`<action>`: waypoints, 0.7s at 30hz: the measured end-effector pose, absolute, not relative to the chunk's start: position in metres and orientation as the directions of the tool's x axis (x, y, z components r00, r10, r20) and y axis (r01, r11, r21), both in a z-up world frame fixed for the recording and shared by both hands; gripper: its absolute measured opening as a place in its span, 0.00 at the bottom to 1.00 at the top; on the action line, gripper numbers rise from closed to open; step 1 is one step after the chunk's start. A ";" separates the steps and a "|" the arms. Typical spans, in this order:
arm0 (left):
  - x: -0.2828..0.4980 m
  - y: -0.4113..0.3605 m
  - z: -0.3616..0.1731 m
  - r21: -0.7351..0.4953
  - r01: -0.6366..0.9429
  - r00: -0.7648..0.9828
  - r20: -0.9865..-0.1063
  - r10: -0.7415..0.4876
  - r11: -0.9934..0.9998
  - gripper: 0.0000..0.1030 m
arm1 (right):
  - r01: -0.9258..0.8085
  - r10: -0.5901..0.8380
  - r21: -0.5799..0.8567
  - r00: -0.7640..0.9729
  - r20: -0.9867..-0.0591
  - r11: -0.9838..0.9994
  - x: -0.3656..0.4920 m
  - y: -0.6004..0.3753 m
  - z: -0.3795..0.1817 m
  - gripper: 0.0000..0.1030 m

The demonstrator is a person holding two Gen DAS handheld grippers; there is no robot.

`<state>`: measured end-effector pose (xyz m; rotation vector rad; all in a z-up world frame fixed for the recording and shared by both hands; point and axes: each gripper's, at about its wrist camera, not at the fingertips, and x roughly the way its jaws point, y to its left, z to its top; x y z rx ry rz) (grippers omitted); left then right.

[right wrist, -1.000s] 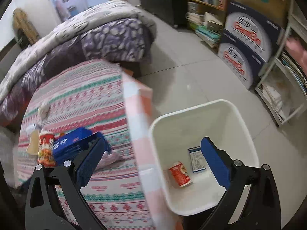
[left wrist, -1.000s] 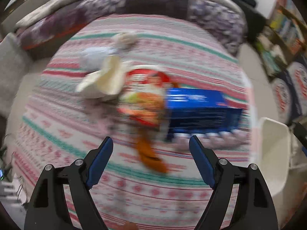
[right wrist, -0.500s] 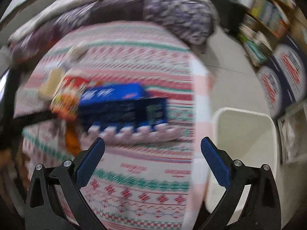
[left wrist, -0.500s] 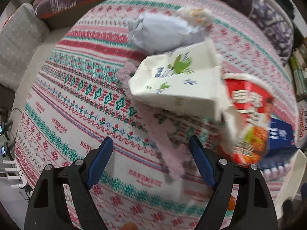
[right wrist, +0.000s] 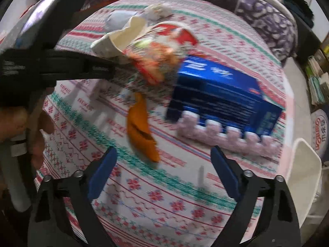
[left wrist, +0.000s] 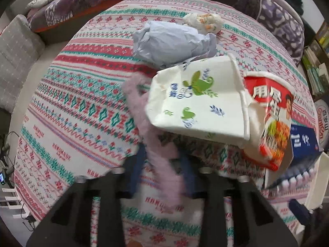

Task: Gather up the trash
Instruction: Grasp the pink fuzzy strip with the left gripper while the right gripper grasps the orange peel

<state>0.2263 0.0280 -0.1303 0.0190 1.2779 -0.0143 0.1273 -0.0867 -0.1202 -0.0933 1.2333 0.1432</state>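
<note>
One fuzzy strip [left wrist: 160, 164] (lilac, tool-pinched)

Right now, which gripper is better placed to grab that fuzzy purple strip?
Left. The left gripper already straddles the purple strip, fingers closing; the right gripper is open over bare blanket.

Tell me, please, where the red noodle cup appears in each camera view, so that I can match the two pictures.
Left wrist view: the red noodle cup lies at the right side, right of the white paper cup.
Right wrist view: the same cup is upper centre, blurred, just left of the blue box.
Shared landmark: the blue box, which lies right of the noodle cup in both views.
</note>
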 end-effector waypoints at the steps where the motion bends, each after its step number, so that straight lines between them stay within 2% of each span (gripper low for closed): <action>1: 0.225 0.031 -0.130 0.002 0.022 0.280 -0.960 -0.004 1.000 0.27 | -0.161 0.063 0.012 0.313 -0.947 0.987 0.129 -0.084 -0.124 0.75; 3: 0.219 0.040 -0.132 0.003 0.029 0.269 -0.963 -0.005 1.000 0.26 | -0.161 0.072 0.025 0.295 -0.953 0.987 0.133 -0.081 -0.129 0.68; 7: 0.210 0.052 -0.131 -0.019 0.033 0.244 -0.969 -0.027 0.999 0.26 | -0.150 0.058 0.012 0.303 -0.951 0.989 0.142 -0.073 -0.133 0.65; 8: 0.207 0.059 -0.132 -0.030 0.033 0.239 -0.970 -0.037 0.999 0.26 | -0.147 0.054 0.008 0.310 -0.949 0.989 0.144 -0.072 -0.133 0.60; 10: 0.199 0.070 -0.129 -0.055 0.027 0.227 -0.972 -0.060 0.998 0.26 | -0.138 0.044 -0.001 0.324 -0.945 0.990 0.148 -0.069 -0.131 0.42; 11: 0.197 0.075 -0.128 -0.060 0.023 0.225 -0.972 -0.064 0.998 0.26 | -0.133 0.054 0.011 0.324 -0.945 0.991 0.151 -0.068 -0.129 0.28; 12: 0.194 0.080 -0.126 -0.062 0.016 0.225 -0.972 -0.064 0.998 0.26 | -0.126 0.062 0.023 0.321 -0.945 0.992 0.154 -0.068 -0.128 0.22; 18: 0.190 0.114 -0.110 -0.071 -0.028 0.280 -0.958 -0.060 0.997 0.26 | -0.085 0.107 0.084 0.328 -0.938 0.993 0.163 -0.068 -0.119 0.17; 21: 0.181 0.117 -0.090 -0.087 -0.037 0.345 -0.936 -0.069 0.995 0.26 | -0.073 0.135 0.116 0.397 -0.908 0.991 0.159 -0.070 -0.101 0.17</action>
